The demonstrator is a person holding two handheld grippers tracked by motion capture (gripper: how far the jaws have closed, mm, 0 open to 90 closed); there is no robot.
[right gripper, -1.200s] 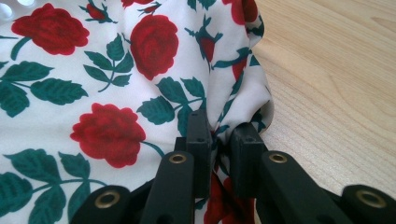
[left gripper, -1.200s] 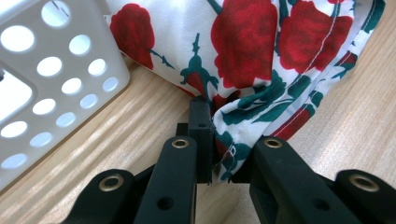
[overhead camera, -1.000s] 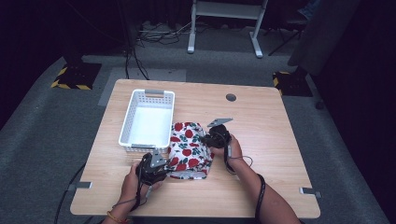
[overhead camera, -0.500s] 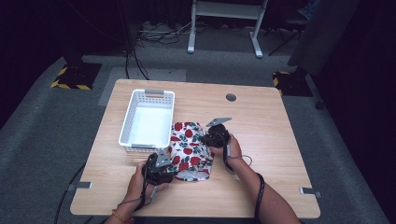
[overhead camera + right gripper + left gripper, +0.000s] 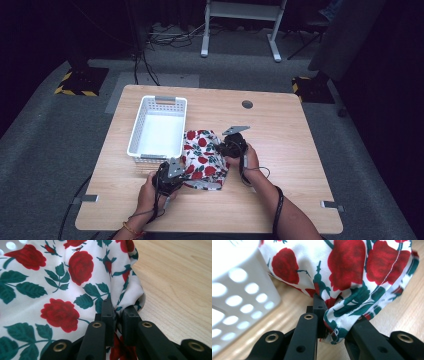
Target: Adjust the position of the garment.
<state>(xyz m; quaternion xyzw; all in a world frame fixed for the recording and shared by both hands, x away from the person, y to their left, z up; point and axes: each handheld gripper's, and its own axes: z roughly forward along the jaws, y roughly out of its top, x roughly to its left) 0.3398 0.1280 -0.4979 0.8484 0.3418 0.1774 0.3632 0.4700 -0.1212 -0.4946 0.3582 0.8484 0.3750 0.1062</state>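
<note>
Two grippers hold the white rose-printed cloth [image 5: 202, 159], which lies on the light wooden counter [image 5: 290, 130] at 3 o'clock of the white perforated plastic basket [image 5: 158, 127]. The left gripper [image 5: 176, 172] has its fingers closed on the cloth's near corner. The right gripper [image 5: 226, 148] pinches the edge at 3 o'clock. Gripping opposite edges probably lets the cloth be lifted or folded without bunching.

cloth [image 5: 202, 157]: thin, soft fabric, smooth, printed with red roses and green leaves, white stitches along the edge
basket [image 5: 159, 127]: white plastic, a bit shiny, full of small holes
table [image 5: 290, 135]: light wood look, smooth and matt
left gripper [image 5: 332, 327]: black matt plastic with little brass rings
floor [image 5: 45, 130]: grey, rough carpet
</note>
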